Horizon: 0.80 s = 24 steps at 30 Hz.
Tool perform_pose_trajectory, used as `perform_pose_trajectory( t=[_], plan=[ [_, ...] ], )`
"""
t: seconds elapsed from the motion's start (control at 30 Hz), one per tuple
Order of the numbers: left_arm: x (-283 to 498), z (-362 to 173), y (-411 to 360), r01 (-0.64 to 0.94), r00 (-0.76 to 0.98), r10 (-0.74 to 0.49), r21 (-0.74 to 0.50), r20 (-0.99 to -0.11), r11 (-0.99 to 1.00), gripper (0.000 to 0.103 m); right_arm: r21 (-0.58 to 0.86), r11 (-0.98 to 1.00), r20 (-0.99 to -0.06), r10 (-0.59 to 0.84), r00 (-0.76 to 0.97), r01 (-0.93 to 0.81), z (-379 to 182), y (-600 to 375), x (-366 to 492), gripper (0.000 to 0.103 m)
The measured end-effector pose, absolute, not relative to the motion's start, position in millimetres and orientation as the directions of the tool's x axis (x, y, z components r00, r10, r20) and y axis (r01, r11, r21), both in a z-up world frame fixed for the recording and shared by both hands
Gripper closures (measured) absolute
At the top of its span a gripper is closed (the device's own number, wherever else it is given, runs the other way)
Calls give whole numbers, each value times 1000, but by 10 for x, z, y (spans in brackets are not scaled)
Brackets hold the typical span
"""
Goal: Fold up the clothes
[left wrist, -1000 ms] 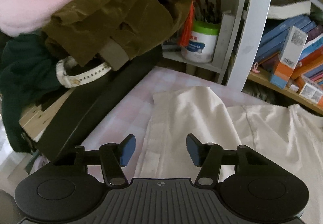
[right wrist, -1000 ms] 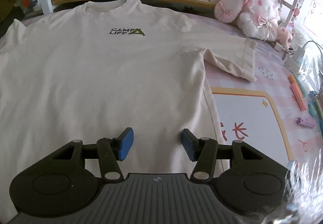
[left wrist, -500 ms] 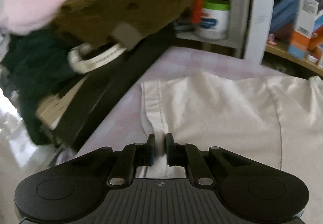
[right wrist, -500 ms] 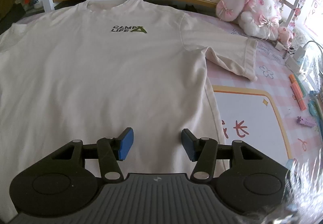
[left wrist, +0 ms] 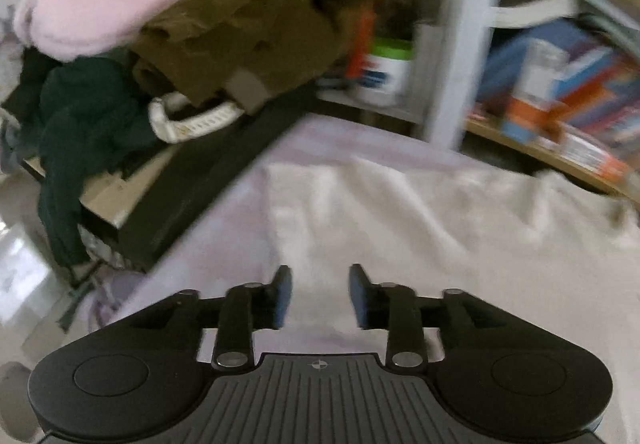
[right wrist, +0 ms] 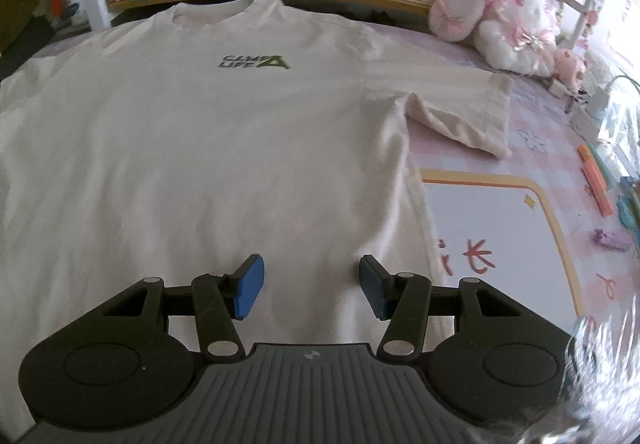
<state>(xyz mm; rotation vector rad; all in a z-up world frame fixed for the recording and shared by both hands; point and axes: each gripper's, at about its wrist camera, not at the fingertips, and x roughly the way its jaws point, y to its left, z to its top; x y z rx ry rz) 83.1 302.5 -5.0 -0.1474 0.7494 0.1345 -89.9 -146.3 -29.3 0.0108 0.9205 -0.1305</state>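
Left wrist view: left gripper (left wrist: 318, 294), jaws just opened from a pinch, nothing between them, over one white T-shirt (left wrist: 420, 228), its sleeve ahead, brown garment (left wrist: 248, 40) and pink cushion (left wrist: 100, 4) piled far left. Right wrist view: right gripper (right wrist: 310, 286), jaws apart and empty, above the lower hem; shirt spread flat ahead, no fold made, all folds seemingly left; plush toy (right wrist: 504, 28) far right.

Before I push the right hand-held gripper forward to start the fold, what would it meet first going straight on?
Most likely the white T-shirt. The right hand-held gripper stands open and tilted down over the shirt's lower front, nothing between its pads. Depth is unclear, but no other thing lies in that line.
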Motion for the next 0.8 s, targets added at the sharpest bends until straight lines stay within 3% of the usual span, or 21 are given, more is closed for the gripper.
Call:
perform_pose_trajectory(
  t=[0.1, 0.3, 0.4, 0.47, 0.53, 0.8],
  plan=[
    [458, -1, 2771, -75, 720, -20, -106, -694, 992, 55, -30, 987, -787, -120, 606, 157, -258, -1584, -925, 53],
    [1, -44, 2233, 60, 690, -62, -29, -721, 998, 52, -42, 984, -783, -139, 606, 172, -217, -1801, -1021, 53],
    [-108, -42, 2091, 67, 685, -55, -13, -726, 998, 50, -38, 988, -790, -122, 601, 151, -221, -1861, -1073, 53],
    [-185, -19, 2015, 62, 686, -55, -17, -726, 998, 41, -34, 991, -788, -107, 606, 131, -209, -1887, -1101, 52],
    [-269, 5, 1951, 52, 690, -43, -10, -723, 999, 38, -30, 994, -786, -89, 612, 106, -203, -1924, -1126, 52],
    [-782, 98, 1864, -70, 682, 80, 44, -727, 997, 37, -4, 1000, -792, -2, 610, -2, -268, -2123, -1228, 52]
  ],
)
